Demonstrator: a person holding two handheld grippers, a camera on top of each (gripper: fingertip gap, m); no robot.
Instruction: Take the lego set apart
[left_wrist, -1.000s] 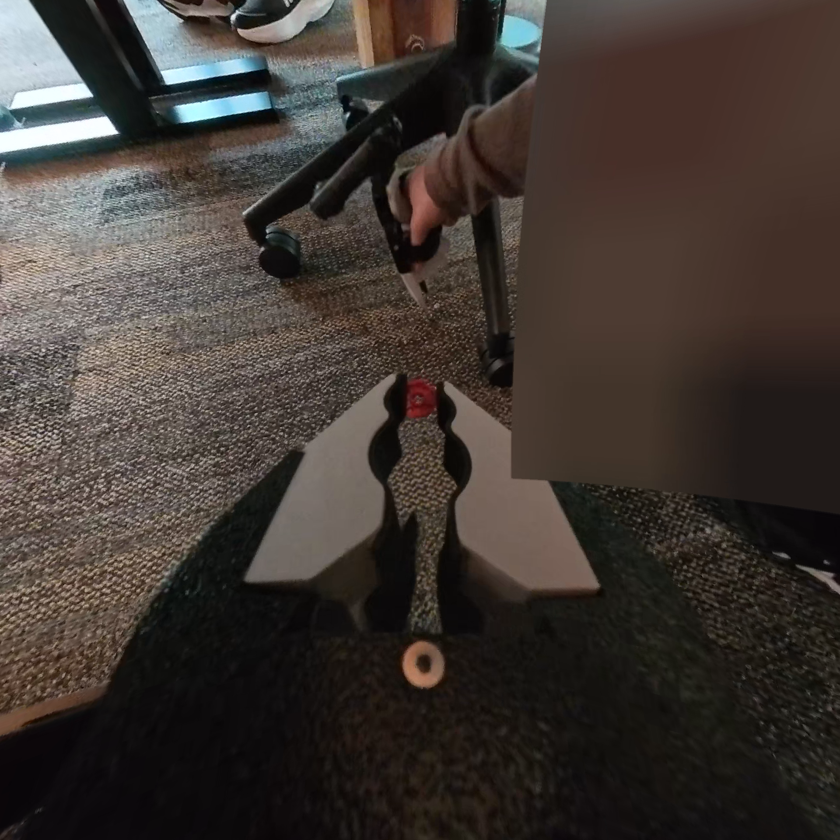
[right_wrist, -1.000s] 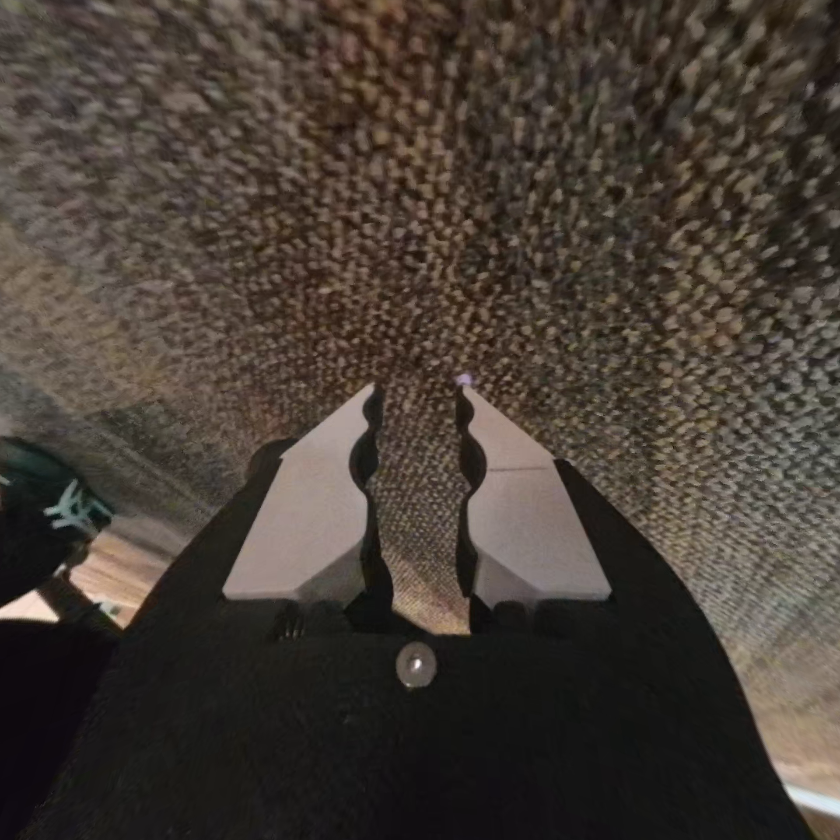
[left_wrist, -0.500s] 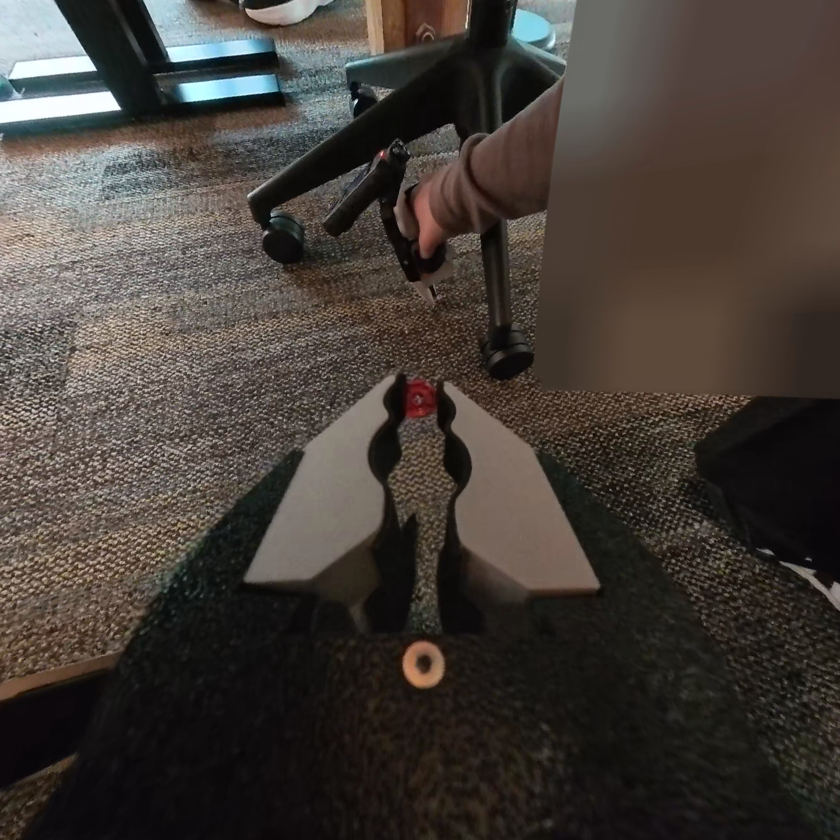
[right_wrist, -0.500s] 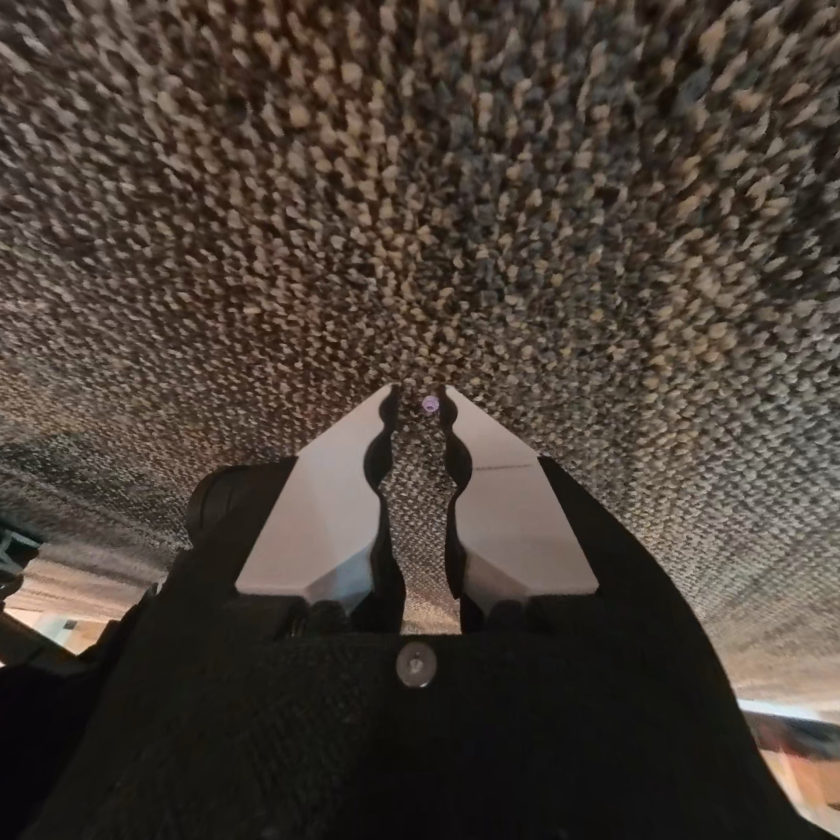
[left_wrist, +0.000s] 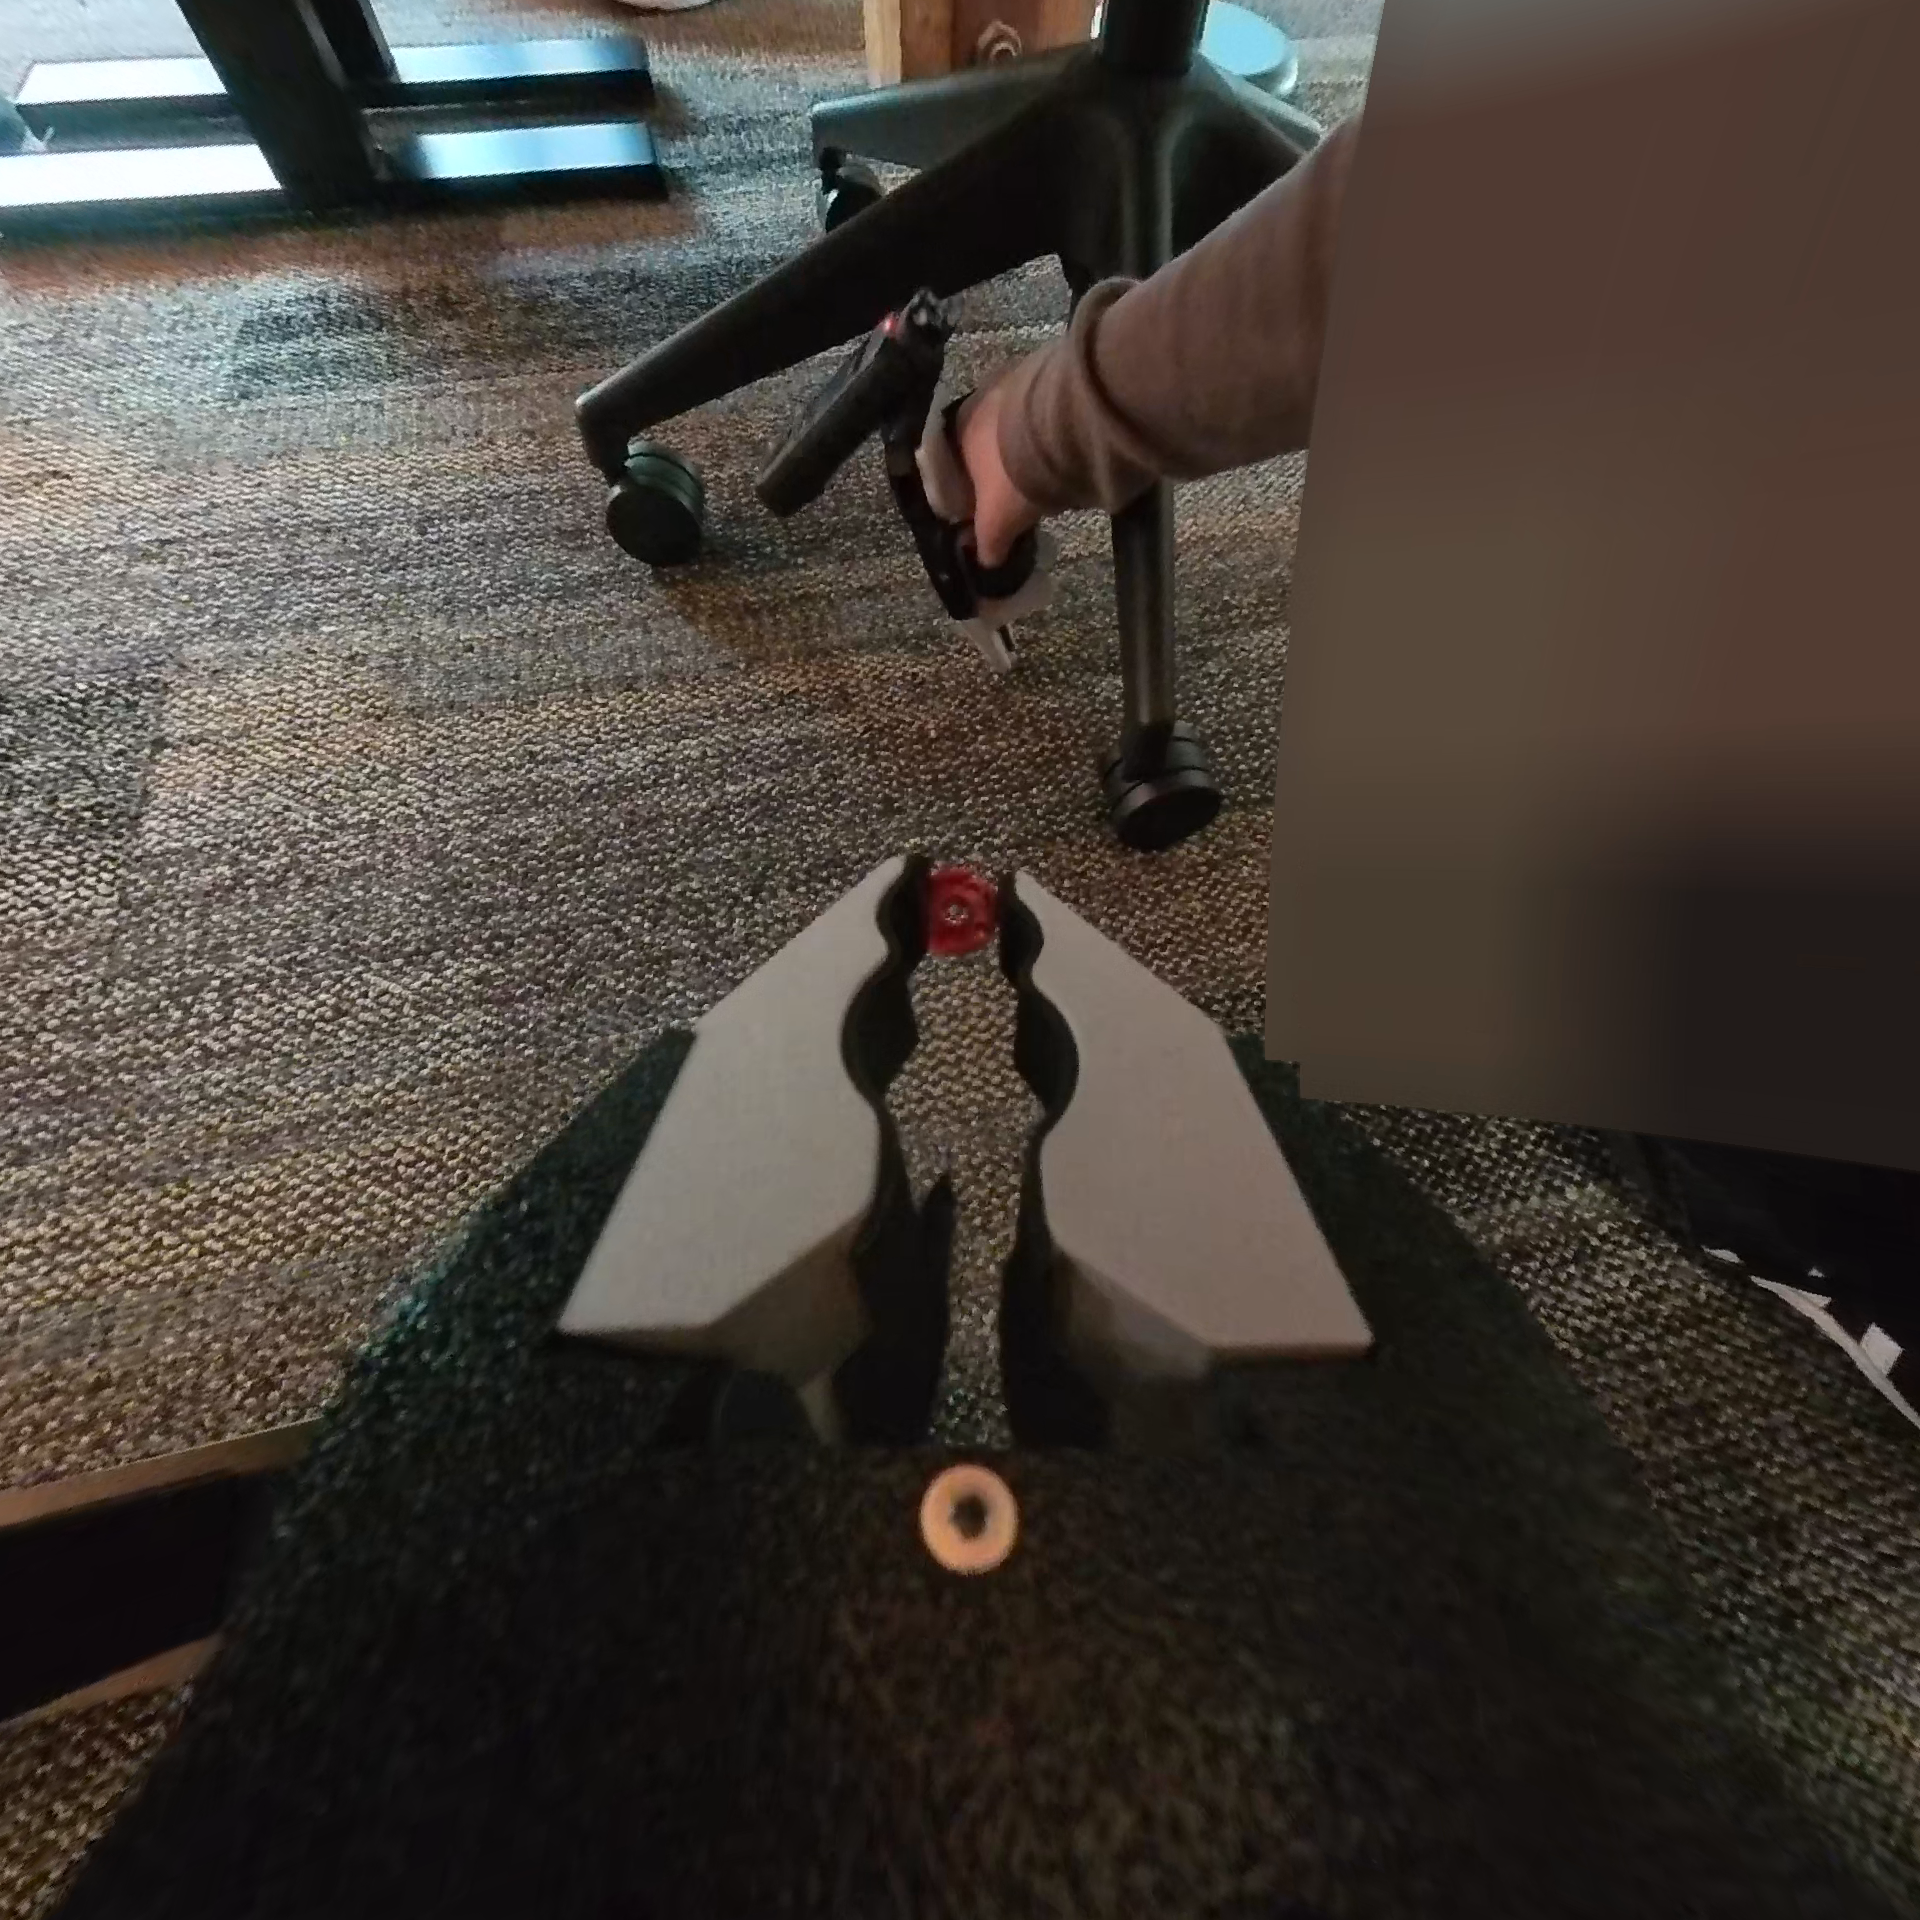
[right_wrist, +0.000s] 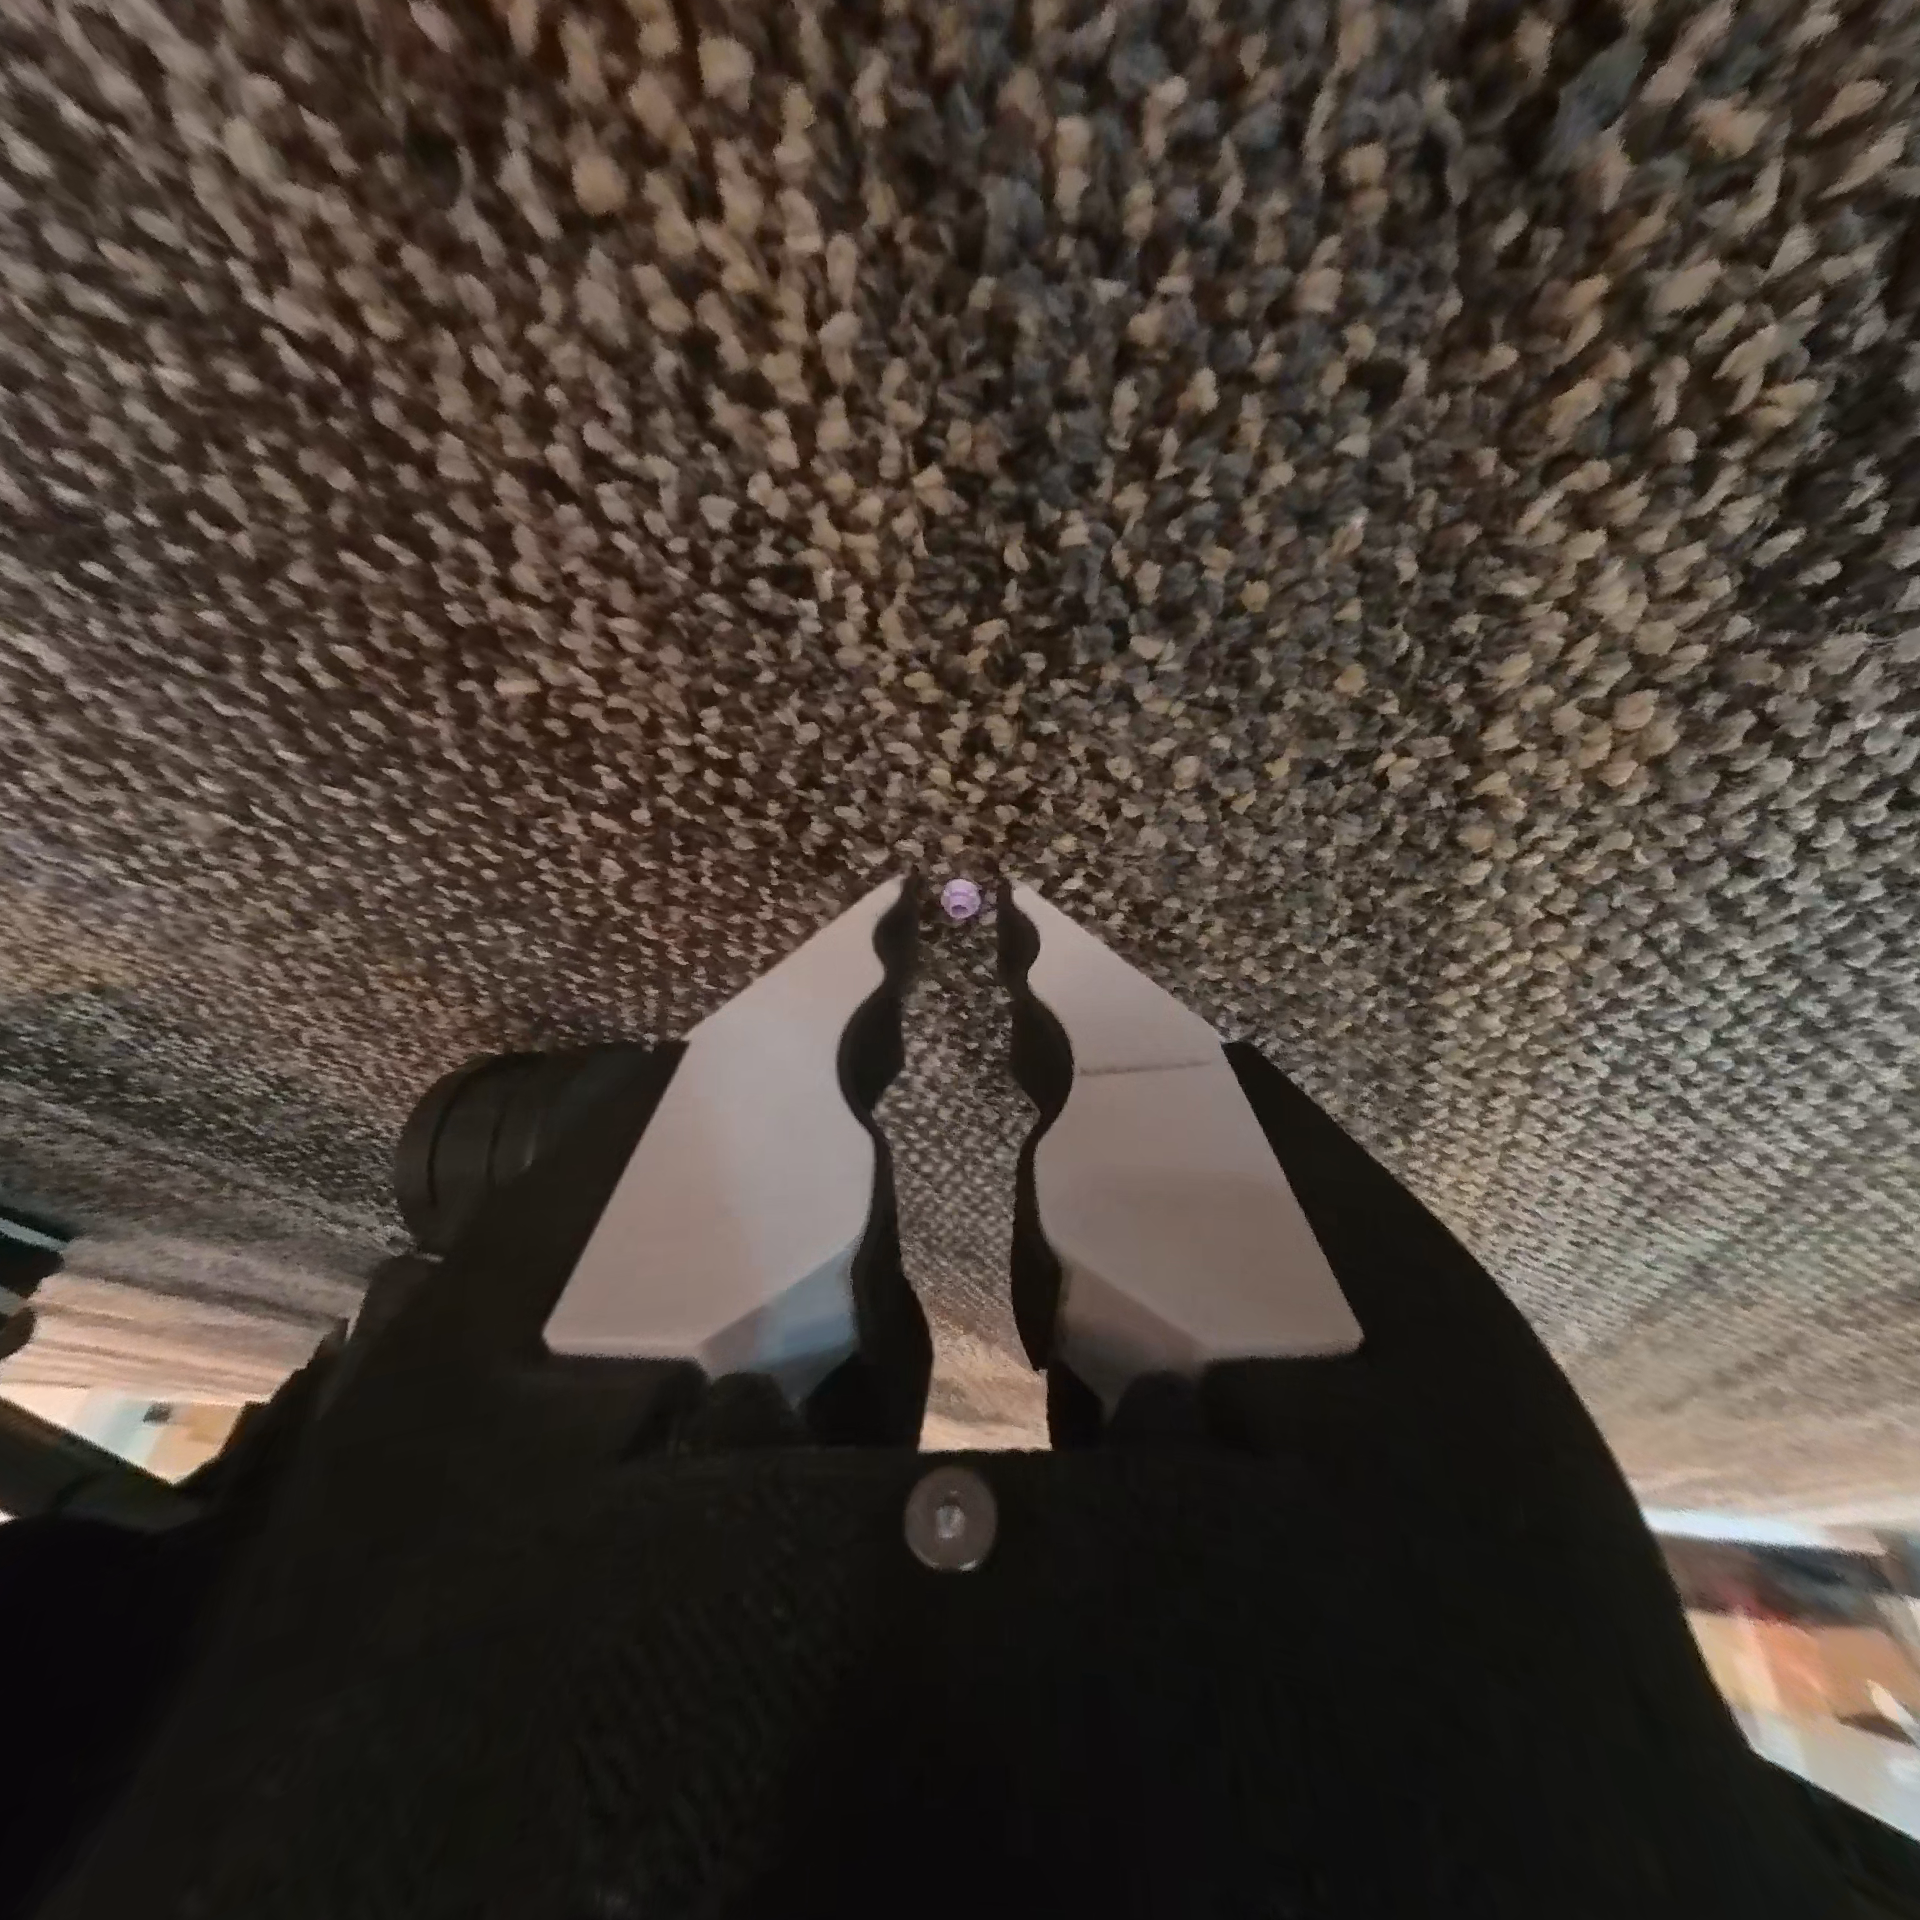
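Observation:
My left gripper (left_wrist: 961, 891) is shut on a small red round lego piece (left_wrist: 958, 925) and holds it at its fingertips above the carpet. My right gripper (right_wrist: 958, 885) points down, close to the carpet. Its jaws stand a narrow gap apart on either side of a tiny lilac round piece (right_wrist: 958, 900) that lies on the carpet, with a sliver of space showing on each side of it. The right gripper also shows in the left wrist view (left_wrist: 995, 646), held by a hand in a grey-brown sleeve (left_wrist: 1132, 416). No other lego parts show.
Mottled brown-grey carpet (left_wrist: 416, 831) covers the floor. A black office chair base with casters (left_wrist: 1158, 790) stands right beside the right gripper. Black desk feet (left_wrist: 499, 156) lie at the far left. A black shoe (left_wrist: 1829, 1236) is at the right. My hands' fingertips stand some 40 cm from each other.
The right gripper dropped closer to the carpet and narrowed its jaws around the lilac piece. The left gripper kept hold of the red piece and shifted slightly.

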